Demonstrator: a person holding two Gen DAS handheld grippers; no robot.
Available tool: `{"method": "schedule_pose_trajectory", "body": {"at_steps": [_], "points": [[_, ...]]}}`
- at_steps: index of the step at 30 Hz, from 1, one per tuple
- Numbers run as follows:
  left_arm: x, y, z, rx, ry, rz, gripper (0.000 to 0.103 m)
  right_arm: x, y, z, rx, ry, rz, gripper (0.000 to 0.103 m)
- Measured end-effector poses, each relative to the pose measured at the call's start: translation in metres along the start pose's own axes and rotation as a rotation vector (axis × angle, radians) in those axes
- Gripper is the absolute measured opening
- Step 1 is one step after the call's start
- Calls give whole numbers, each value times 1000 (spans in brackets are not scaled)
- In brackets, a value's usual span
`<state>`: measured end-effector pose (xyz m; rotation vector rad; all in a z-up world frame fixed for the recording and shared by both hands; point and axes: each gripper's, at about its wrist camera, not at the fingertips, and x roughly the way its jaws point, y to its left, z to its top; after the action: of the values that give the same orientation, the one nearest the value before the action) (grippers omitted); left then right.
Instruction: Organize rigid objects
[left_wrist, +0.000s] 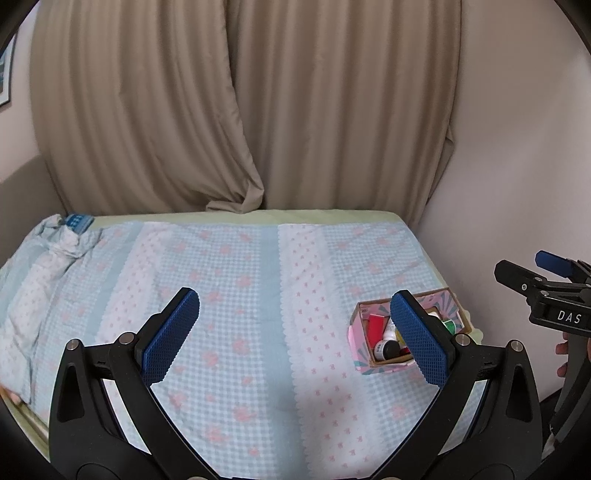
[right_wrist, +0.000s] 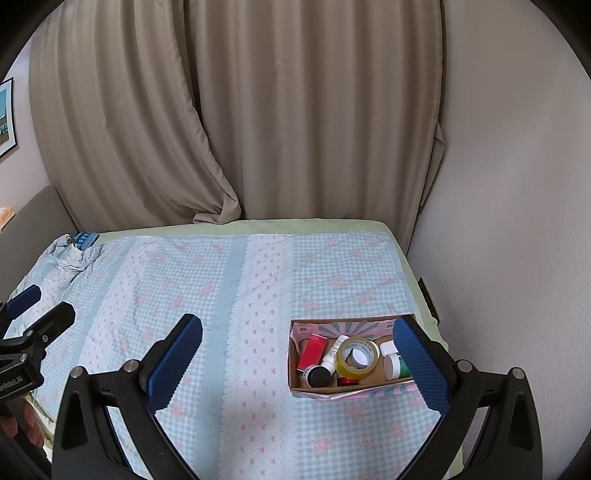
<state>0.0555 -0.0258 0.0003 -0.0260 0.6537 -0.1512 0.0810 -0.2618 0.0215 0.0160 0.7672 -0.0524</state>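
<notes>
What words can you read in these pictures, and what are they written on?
"DAS" on the right gripper, seen from the left camera.
"nRobot.AI", with its start cut off, on the left gripper, seen from the right camera.
The roll of tape in the box has print inside its ring, too small to read.

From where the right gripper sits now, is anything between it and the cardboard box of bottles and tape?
Nothing visible. The right gripper hangs open above the checked bedspread, and the cardboard box lies just ahead toward its right finger, top open. The yellow tape roll lies uppermost, over the white bottle.
</notes>
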Motion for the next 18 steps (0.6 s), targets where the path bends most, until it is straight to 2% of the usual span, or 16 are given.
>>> {"method": "schedule_pose_trajectory", "body": {"at_steps": [8,18], "points": [[-2,-2,-1,7,-22,32,103,1,0,1,-2,-5,-3,103],[-3,11,-2,-36,-47,69,103,6,2,3,-4,-10,-14,103]]}}
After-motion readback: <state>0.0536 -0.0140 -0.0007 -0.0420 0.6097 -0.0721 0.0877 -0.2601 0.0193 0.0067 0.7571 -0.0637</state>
